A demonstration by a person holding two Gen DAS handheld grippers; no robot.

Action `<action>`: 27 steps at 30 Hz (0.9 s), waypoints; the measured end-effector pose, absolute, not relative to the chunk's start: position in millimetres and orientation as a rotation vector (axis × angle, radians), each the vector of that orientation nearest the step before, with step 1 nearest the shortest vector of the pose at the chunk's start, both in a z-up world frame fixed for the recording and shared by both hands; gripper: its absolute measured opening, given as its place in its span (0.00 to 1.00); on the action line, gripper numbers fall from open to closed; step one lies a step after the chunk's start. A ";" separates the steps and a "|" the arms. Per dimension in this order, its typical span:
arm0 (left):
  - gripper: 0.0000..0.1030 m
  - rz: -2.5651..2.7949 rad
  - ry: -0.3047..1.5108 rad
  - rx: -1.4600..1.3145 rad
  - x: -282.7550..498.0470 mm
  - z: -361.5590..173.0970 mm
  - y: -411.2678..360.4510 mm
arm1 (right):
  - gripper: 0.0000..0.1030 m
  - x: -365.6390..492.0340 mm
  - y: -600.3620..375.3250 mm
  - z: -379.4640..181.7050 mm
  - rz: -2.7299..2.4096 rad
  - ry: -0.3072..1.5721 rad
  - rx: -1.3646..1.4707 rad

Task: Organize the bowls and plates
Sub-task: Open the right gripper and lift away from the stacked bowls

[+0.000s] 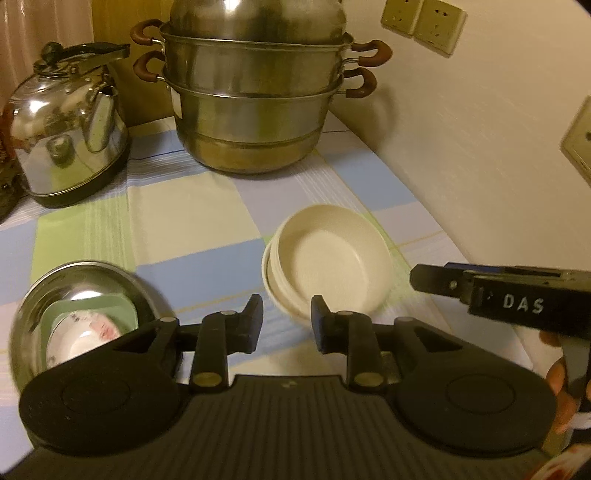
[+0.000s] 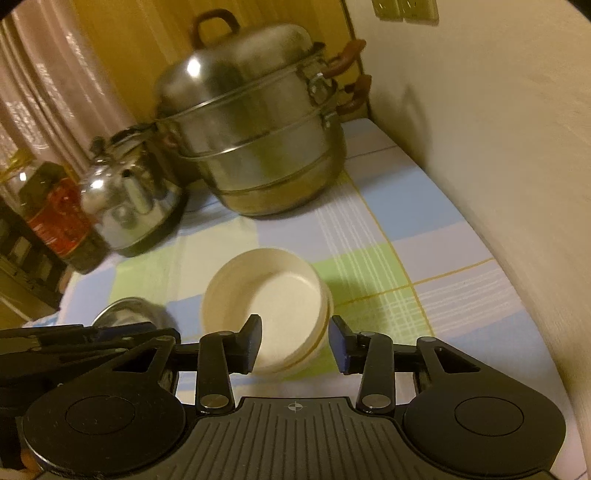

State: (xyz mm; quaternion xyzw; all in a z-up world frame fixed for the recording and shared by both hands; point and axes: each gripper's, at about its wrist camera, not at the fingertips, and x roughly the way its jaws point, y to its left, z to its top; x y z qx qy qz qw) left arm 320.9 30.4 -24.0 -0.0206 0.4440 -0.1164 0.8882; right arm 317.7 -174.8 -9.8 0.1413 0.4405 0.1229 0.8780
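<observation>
A stack of cream bowls [image 1: 328,258] sits on the checked tablecloth, also in the right wrist view [image 2: 269,295]. My left gripper [image 1: 286,325] is open and empty, just short of the stack's near rim. My right gripper [image 2: 295,343] is open and empty, its jaws on either side of the stack's near rim; whether they touch it I cannot tell. Its body shows in the left wrist view [image 1: 517,299] at the right. A steel bowl [image 1: 33,314] at the left holds a green square dish [image 1: 92,306] and a small flowered bowl [image 1: 85,332].
A tall steel steamer pot [image 1: 255,96] stands at the back, a steel kettle [image 1: 70,129] to its left. A dark bottle [image 2: 55,218] stands further left. A cream wall [image 1: 480,147] with sockets [image 1: 424,22] runs along the table's right edge.
</observation>
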 end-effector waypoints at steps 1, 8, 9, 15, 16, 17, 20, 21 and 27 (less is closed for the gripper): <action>0.24 -0.241 0.923 -0.040 314.0 -22.4 31.3 | 0.42 310.2 -174.8 -6.4 0.262 0.914 0.293; 0.24 -0.231 0.945 -0.057 263.1 -18.1 40.0 | 0.47 260.9 -176.9 5.7 0.299 0.911 0.291; 0.24 -0.229 0.947 -0.060 255.9 -17.9 41.2 | 0.48 253.0 -176.9 6.9 0.303 0.916 0.288; 0.24 -0.192 0.958 -0.055 212.5 -17.8 44.9 | 0.52 213.0 -179.1 10.9 0.307 0.930 0.272; 0.24 -0.187 0.960 -0.057 206.5 -17.9 44.9 | 0.52 205.8 -178.8 11.5 0.308 0.933 0.267; 0.24 -0.182 0.961 -0.058 199.8 -17.8 44.7 | 0.52 200.0 -178.6 11.8 0.310 0.936 0.263; 0.24 -0.167 0.961 -0.064 180.8 -17.0 43.2 | 0.53 181.5 -180.3 10.8 0.322 0.947 0.257; 0.24 -0.164 0.964 -0.067 175.1 -17.2 42.5 | 0.53 175.3 -180.4 10.1 0.325 0.949 0.255; 0.24 -0.132 0.970 -0.074 143.2 -17.0 38.0 | 0.54 145.9 -185.2 5.4 0.336 0.954 0.228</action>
